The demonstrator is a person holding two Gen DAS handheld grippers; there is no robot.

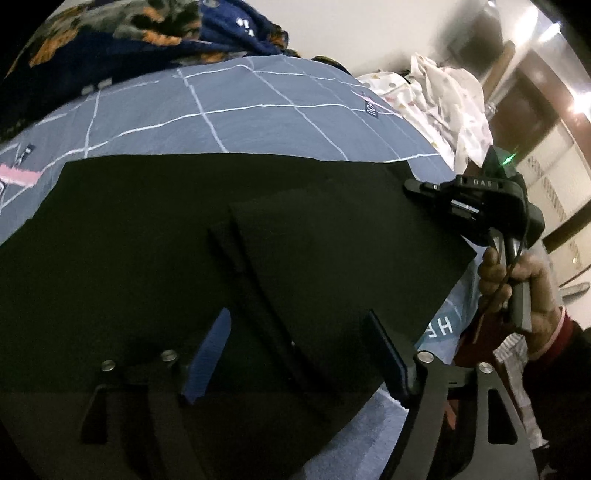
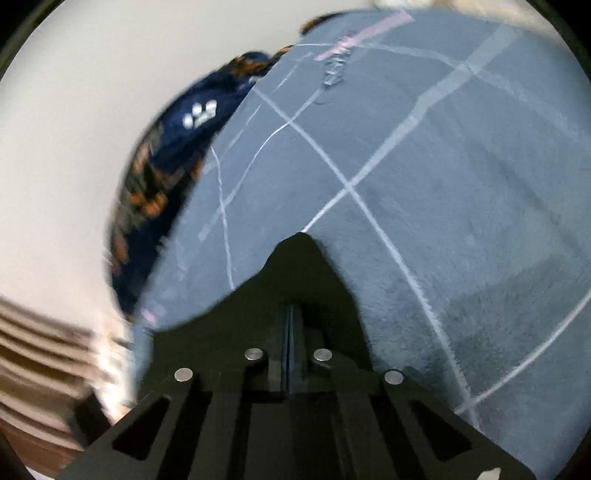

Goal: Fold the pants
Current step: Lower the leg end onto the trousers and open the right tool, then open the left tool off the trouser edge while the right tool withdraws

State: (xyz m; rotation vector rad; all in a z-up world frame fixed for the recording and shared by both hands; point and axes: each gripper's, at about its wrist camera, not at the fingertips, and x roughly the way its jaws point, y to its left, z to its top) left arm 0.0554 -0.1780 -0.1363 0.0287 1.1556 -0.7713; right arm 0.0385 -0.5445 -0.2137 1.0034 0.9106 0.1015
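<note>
The black pants lie spread flat on the blue checked bed sheet, with a folded layer lying on top at the centre right. My left gripper is open, its blue-padded fingers hovering over the near part of the pants and holding nothing. My right gripper shows in the left wrist view at the pants' far right corner. In the right wrist view it is shut on a peak of the black pants fabric, lifted above the sheet.
A dark blue and orange floral blanket is heaped at the back of the bed, also in the right wrist view. A white spotted cloth lies at the bed's far right. A white wall stands behind.
</note>
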